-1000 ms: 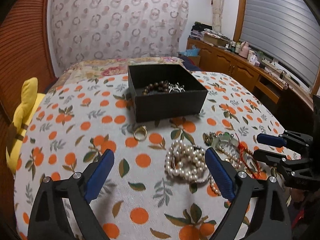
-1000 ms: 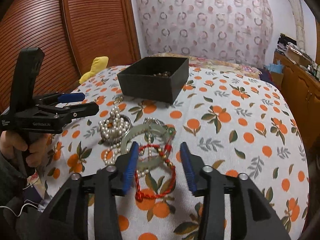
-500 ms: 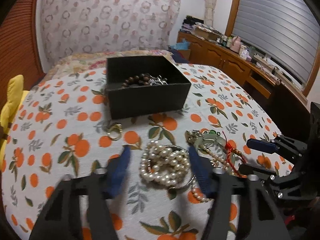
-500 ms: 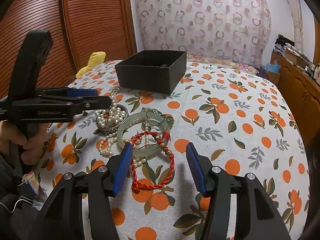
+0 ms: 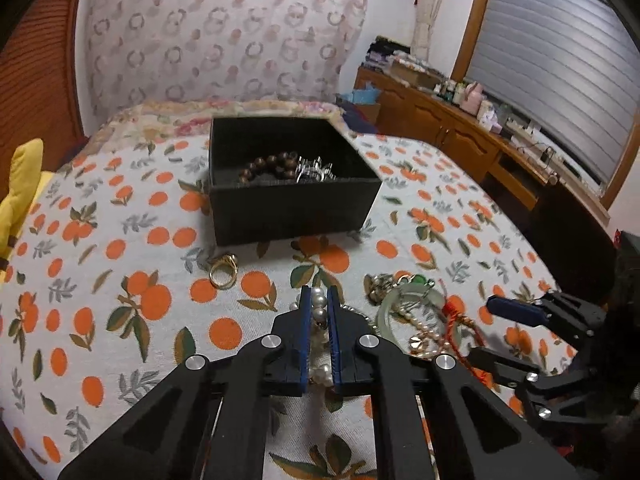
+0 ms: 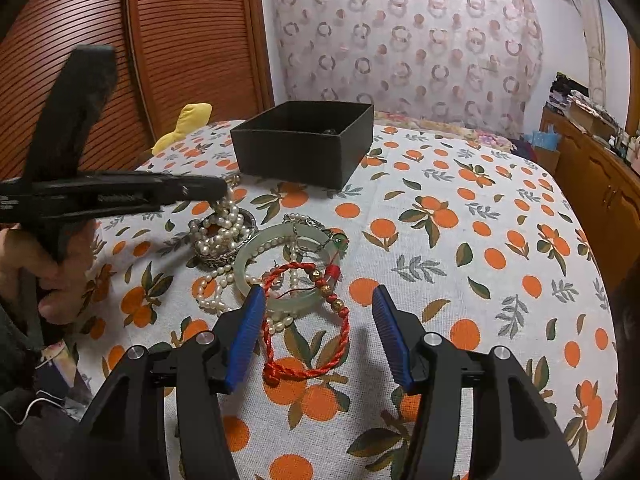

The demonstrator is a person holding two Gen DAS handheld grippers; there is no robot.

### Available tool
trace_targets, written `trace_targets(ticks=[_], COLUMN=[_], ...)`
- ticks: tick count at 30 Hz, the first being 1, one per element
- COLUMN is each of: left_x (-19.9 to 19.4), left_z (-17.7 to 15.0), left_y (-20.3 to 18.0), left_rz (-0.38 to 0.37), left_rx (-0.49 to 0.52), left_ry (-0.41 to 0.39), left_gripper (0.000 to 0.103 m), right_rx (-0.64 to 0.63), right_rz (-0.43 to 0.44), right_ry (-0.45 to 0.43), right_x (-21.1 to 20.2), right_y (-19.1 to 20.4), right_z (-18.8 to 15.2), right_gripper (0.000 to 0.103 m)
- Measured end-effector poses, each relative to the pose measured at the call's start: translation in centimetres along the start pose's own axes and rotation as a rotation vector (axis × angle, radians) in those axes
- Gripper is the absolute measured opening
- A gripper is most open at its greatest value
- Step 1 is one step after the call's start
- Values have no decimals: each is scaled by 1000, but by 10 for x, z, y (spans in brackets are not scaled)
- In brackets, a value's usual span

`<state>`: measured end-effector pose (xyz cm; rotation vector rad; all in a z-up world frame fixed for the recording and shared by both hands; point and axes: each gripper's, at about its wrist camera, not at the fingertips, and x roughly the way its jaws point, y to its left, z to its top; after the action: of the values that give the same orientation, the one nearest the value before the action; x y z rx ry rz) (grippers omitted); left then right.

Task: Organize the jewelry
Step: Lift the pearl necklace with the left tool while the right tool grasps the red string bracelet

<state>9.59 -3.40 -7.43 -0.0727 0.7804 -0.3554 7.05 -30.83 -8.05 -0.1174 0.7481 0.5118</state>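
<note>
My left gripper point(image 5: 319, 295) is shut on the pearl necklace point(image 5: 319, 314); pearls show between its blue pads. In the right wrist view its tip point(image 6: 222, 189) pinches the top of the pearl pile point(image 6: 222, 232), which still lies on the cloth. My right gripper point(image 6: 318, 296) stands open just above a red cord bracelet point(image 6: 308, 368) and a pale jade bangle point(image 6: 248, 256), touching neither. The black box point(image 5: 296, 208) stands beyond, holding a brown bead bracelet point(image 5: 264, 164) and a silver piece point(image 5: 316, 170). A gold ring point(image 5: 223, 274) lies in front of the box.
An orange-print cloth point(image 6: 460, 240) covers the bed-like surface. A yellow plush toy point(image 5: 20, 184) sits at the left edge. Wooden cabinets point(image 5: 460, 128) run along the right wall, and a slatted wooden door point(image 6: 180, 40) stands on the left. A hand point(image 6: 52, 264) holds the left gripper.
The left gripper's jaws went from wide open to closed around the pearl necklace as it eased in over the pile. The right gripper barely moved and stayed open.
</note>
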Motion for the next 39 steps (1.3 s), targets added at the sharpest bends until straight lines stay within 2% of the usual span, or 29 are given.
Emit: trace_targets(ticks=[7,19,27,32,34,36,39], left_x=[-44,-103,-122,-129,-133,-135,-139], left_z=[12,24,28,33,36,39,43], left_y=[0,-1,-2,-3,-3,-3,-4], left_rz=[-39,-25,-26,-25,-21,-19,-15], left_rx=[-29,-17,-18,-12,-10,-8,-2], left_ry=[-97,-235,-275,-295,-304,-311,-323], left_gripper=[7,7,7,7,7,7,7], right_rx=[7,-2,-5,-52,-64,-79,-86], right_rz=[6,11,2,1,-7,-21,-22], right_ry=[2,12,49,114,115,118,120], right_x=[0,-5,1,15,16,17,17], right_y=[-2,-10,-21,-15,-13,-12,-13], right_z=[0,0,2,0,0,0,0], right_gripper=[58,58,32,26,24,11,9])
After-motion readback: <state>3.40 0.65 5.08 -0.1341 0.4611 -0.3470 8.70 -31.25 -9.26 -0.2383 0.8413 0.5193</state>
